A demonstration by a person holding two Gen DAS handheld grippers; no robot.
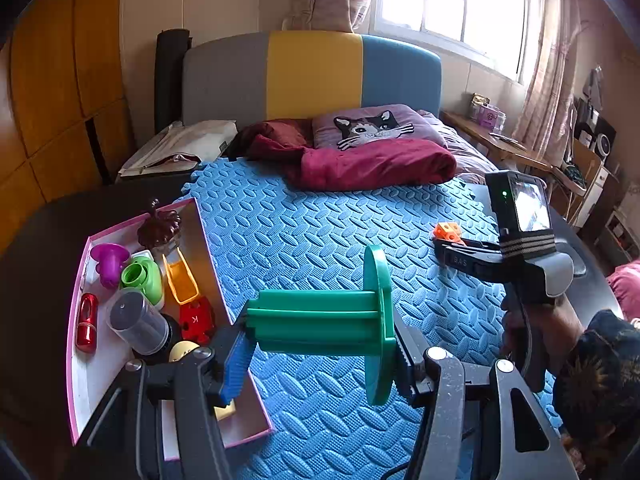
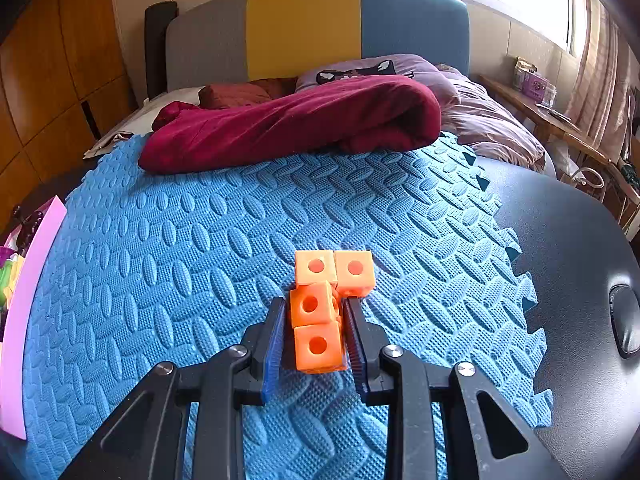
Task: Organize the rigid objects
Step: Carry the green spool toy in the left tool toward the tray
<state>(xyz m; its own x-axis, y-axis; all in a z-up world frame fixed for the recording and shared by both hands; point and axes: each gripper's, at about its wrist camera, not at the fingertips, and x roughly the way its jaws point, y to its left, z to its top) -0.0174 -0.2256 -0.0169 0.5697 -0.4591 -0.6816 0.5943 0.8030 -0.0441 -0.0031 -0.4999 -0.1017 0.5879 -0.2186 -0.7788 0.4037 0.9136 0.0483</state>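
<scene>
Left wrist view showed the left tongs (image 1: pixel 320 354) clamped on a green ribbed plastic spool with a round flange (image 1: pixel 332 320), low in the frame, beside the pink-rimmed tray (image 1: pixel 80 276). The right tongs (image 2: pixel 316 340), lower centre, gripped an orange holed plastic cube cluster (image 2: pixel 320 312) on the blue foam mat (image 2: pixel 180 260).

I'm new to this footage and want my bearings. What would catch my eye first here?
The green spool stands out most, clamped crosswise in the left gripper above the blue foam mat. Next come the orange cubes, joined in a cluster on the mat, with the right gripper shut on them. At the mat's left edge, a pink-rimmed box already holds colourful small items.
</scene>
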